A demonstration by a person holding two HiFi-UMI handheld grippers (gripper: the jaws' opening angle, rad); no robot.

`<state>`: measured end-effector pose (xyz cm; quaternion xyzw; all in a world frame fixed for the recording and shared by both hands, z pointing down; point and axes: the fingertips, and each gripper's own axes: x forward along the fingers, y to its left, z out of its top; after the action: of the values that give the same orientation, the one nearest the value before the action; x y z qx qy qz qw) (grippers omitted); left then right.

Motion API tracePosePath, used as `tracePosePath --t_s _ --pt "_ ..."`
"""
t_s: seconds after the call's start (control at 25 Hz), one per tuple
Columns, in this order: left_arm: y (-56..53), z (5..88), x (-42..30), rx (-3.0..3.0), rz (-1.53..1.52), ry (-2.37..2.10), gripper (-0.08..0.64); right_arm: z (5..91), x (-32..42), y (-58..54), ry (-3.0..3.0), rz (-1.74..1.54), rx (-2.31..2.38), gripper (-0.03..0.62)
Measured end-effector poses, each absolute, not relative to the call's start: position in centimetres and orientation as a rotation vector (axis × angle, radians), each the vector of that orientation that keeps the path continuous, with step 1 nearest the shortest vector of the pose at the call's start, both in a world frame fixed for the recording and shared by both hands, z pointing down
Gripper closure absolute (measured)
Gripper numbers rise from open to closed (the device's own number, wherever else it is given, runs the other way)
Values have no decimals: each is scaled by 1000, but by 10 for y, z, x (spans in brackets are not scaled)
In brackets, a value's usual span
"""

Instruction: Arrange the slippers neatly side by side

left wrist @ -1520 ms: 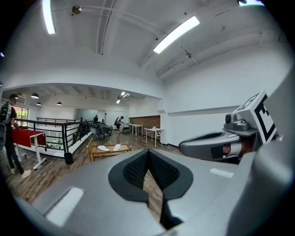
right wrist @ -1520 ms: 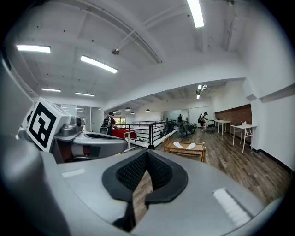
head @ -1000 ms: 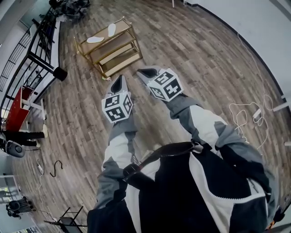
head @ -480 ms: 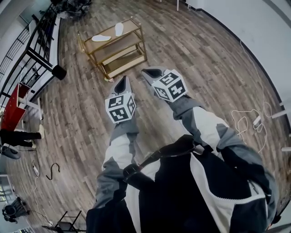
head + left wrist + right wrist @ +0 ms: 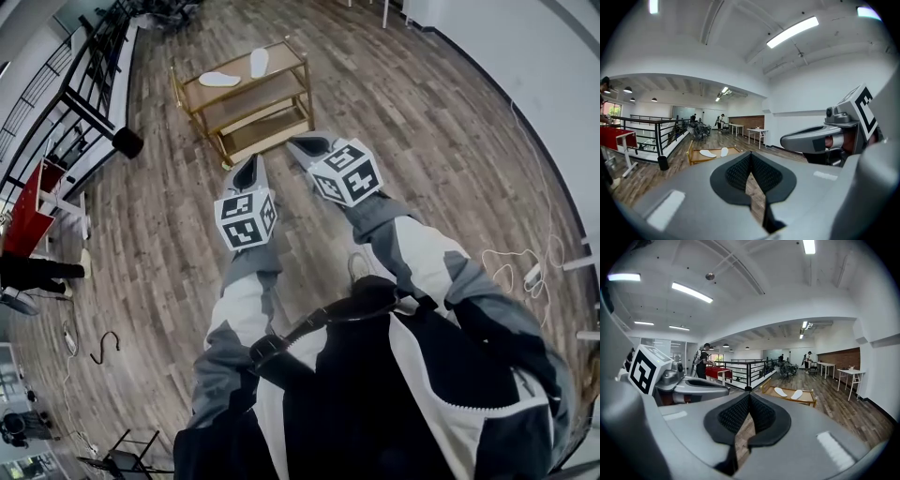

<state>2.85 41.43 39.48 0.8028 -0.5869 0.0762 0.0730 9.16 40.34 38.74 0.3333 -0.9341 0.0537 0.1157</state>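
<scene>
Two white slippers lie apart and at different angles on the top shelf of a gold rack [image 5: 281, 58]: the left slipper [image 5: 218, 80] and the right slipper [image 5: 259, 63]. They also show as the left slipper [image 5: 707, 153] and right slipper [image 5: 724, 151] in the left gripper view, and as the left slipper [image 5: 780, 392] and right slipper [image 5: 797, 394] in the right gripper view. My left gripper [image 5: 247, 172] and right gripper [image 5: 309, 148] are held side by side in the air, well short of the rack. Both are shut with nothing between the jaws.
The gold rack has lower shelves [image 5: 253, 131] and stands on a wooden floor. A black railing [image 5: 84, 98] and a red table [image 5: 28, 220] are at the left. White cables [image 5: 525, 262] lie on the floor at the right. White tables [image 5: 848, 376] stand farther back.
The rack with the slippers has drawn nearer and shifted right in the head view as I walk toward it. Both grippers stay shut and level.
</scene>
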Motion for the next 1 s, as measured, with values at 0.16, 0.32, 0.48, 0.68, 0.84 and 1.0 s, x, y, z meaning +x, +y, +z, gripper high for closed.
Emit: tracePosePath --t_s 0.16,0.32,0.48,0.68,0.84,1.0 --pt "378 393 30 2363 218 -1811 557 387 89 364 -2758 147 898 589" --pt "340 389 33 2309 202 -1867 557 384 91 328 -2775 125 818 589" --pt "302 391 40 2260 200 -1915 557 385 100 289 -2795 135 768 589" --pt "265 395 49 2205 195 -1957 557 391 114 250 -2812 148 722 589" --pt "242 397 61 2196 208 -1964 557 390 123 224 -2831 157 704 589" --pt "224 403 64 2186 221 -1959 557 396 121 206 -2836 172 684 589"
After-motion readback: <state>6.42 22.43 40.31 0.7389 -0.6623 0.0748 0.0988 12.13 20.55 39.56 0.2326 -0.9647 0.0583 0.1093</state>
